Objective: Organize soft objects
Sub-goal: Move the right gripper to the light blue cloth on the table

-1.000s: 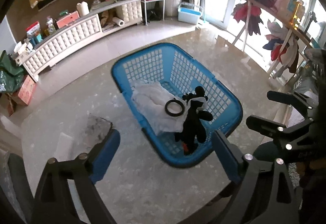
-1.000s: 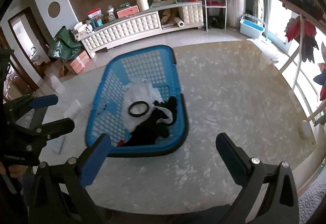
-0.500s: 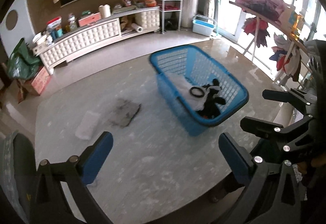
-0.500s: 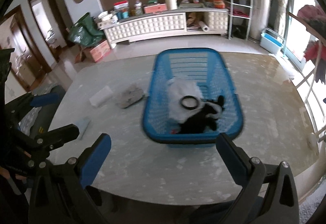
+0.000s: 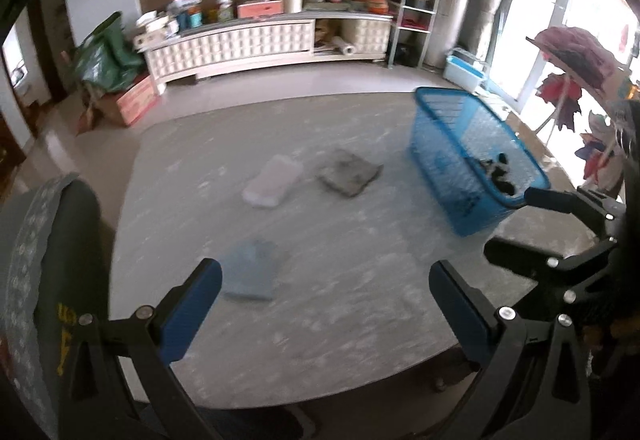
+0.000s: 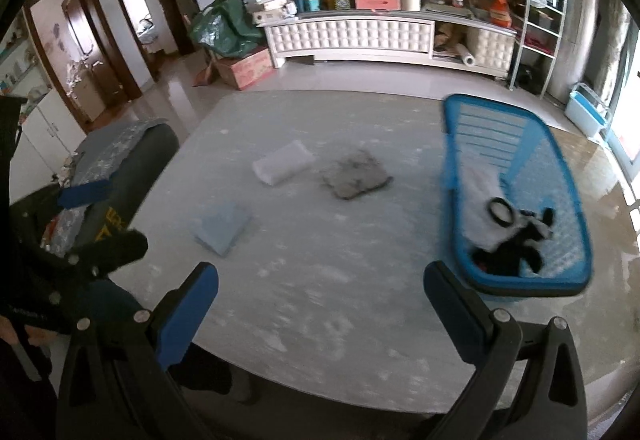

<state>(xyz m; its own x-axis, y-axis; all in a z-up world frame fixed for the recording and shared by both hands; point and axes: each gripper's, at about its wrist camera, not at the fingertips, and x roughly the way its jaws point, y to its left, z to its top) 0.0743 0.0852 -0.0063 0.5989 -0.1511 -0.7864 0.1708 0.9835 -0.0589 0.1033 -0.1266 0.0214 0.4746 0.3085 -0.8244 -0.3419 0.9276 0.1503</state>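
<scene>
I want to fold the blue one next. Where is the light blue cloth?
The light blue cloth lies flat on the table's left side in the right wrist view, nearest the viewer, in front of the white cloth and grey cloth.

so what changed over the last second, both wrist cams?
Both views have swung away from the blue basket, which slid from centre frame to the right; three folded cloths are now in view: light blue, white, grey. The left gripper has just been opening, nothing between its fingers. Unchanged: right gripper open and empty, basket contents as before.
</scene>
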